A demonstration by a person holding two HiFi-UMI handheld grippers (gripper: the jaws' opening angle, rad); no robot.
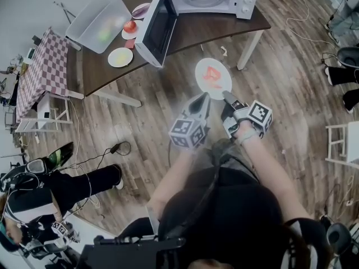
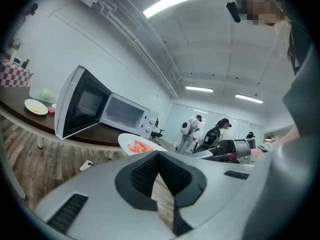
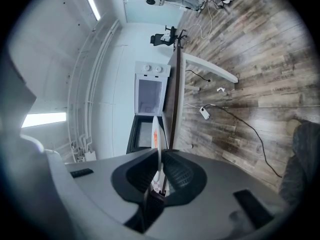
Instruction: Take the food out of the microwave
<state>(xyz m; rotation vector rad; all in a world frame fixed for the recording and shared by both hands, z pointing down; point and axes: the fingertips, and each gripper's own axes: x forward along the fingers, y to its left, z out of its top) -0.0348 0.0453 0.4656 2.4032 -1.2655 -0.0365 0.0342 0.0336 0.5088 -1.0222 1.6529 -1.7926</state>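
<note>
Jaws of right gripper (image 3: 159,158) clamp plate (image 1: 222,86) edge.

Head view steeply downward from above; both gripper views low, near-level, toward the same microwave (image 2: 125,113).

Dark wood table (image 1: 207,32) w/ white legs holds a clear plastic bin (image 1: 98,24) at its left end, w/ a small plate w/ red item (image 1: 130,29) and a yellowish plate (image 1: 120,57) beside it. Checkered cloth (image 1: 42,72) further left. Black cable (image 1: 115,148) lies on plank floor (image 1: 140,122); white stool (image 1: 345,144) at right edge.
</note>
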